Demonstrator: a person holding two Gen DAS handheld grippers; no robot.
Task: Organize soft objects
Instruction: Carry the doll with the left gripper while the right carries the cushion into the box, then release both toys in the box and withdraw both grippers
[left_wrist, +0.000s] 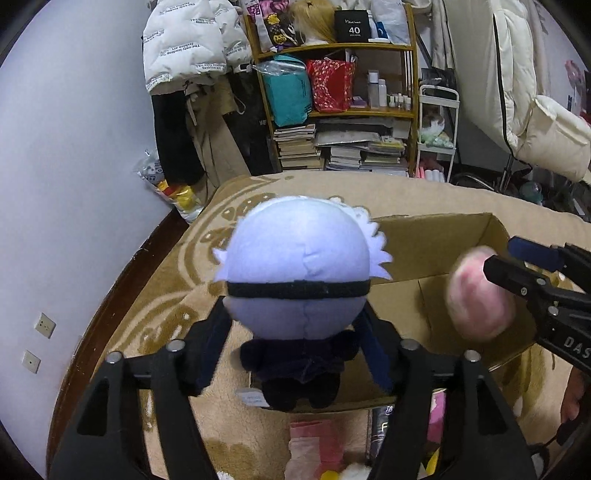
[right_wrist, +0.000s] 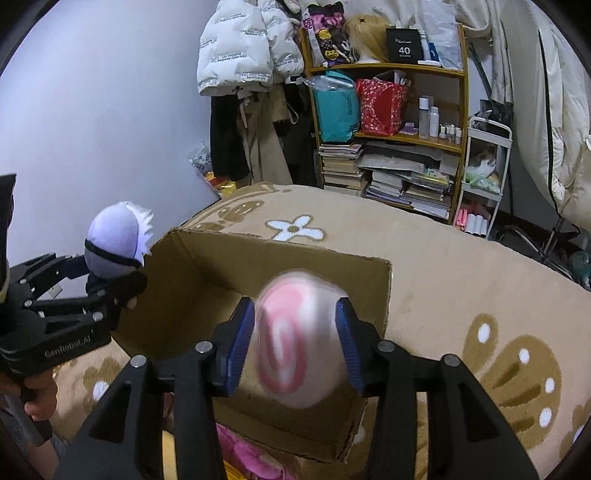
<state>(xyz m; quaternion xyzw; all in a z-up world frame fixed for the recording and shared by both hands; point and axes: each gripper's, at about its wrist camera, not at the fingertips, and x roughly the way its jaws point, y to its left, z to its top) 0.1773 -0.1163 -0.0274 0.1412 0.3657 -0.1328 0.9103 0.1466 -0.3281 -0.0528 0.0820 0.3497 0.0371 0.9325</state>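
My left gripper (left_wrist: 295, 343) is shut on a plush doll (left_wrist: 299, 280) with a pale lilac head, black band and dark body, held upright above the near-left edge of an open cardboard box (left_wrist: 439, 251). It also shows at the left of the right wrist view (right_wrist: 118, 251). My right gripper (right_wrist: 295, 347) is shut on a round pink and white plush ball (right_wrist: 299, 350), held above the box (right_wrist: 207, 295). The ball is blurred. In the left wrist view the ball (left_wrist: 480, 295) and right gripper (left_wrist: 495, 273) are at the right.
The box sits on a tan flowered blanket (right_wrist: 461, 280) over a bed. More soft items, pink and yellow, lie below near the front (left_wrist: 314, 446). Behind the bed stand a wooden shelf (left_wrist: 343, 110) of books and bags, hanging coats and a white cart (left_wrist: 437, 136).
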